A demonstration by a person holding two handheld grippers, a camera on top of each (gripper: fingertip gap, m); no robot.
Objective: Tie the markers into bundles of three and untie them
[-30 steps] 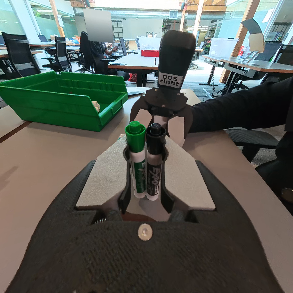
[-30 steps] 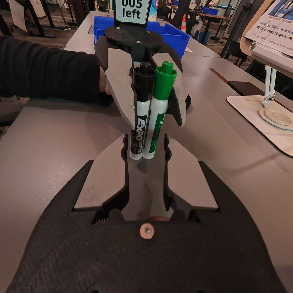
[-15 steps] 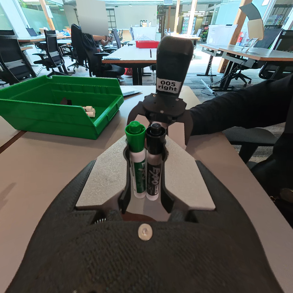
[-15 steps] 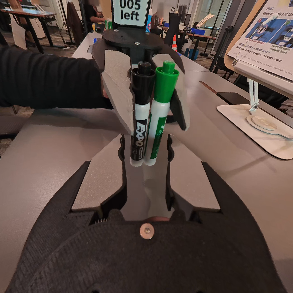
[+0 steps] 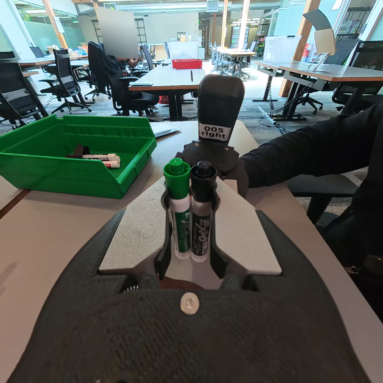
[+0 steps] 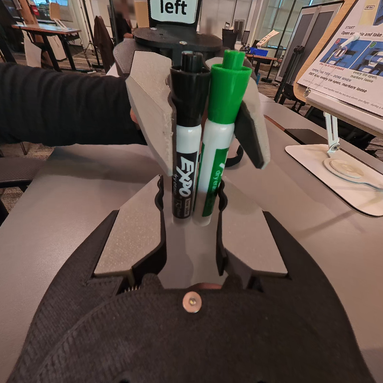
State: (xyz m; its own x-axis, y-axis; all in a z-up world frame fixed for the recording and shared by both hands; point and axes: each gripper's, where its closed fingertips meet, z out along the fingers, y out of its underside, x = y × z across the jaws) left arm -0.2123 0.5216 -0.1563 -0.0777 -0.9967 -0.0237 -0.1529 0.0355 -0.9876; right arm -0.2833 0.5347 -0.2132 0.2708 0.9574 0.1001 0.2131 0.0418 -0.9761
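Change: right hand-held gripper (image 6: pixel 189 196) has come closer, its spread fingers now flanking the marker ends.
Left hand-held gripper (image 5: pixel 189 199): pinching green marker (image 5: pixel 179 207) and black marker (image 5: pixel 202 209).
Surface: grey table (image 5: pixel 51 232), green bin (image 5: pixel 128 178).
Room: open office.

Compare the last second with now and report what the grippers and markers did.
The right gripper closed in on the left gripper, so the lower ends of the green marker and black marker now sit between its open fingers; a gap shows beside the black one. The left gripper kept both markers clamped side by side. Nothing was let go.
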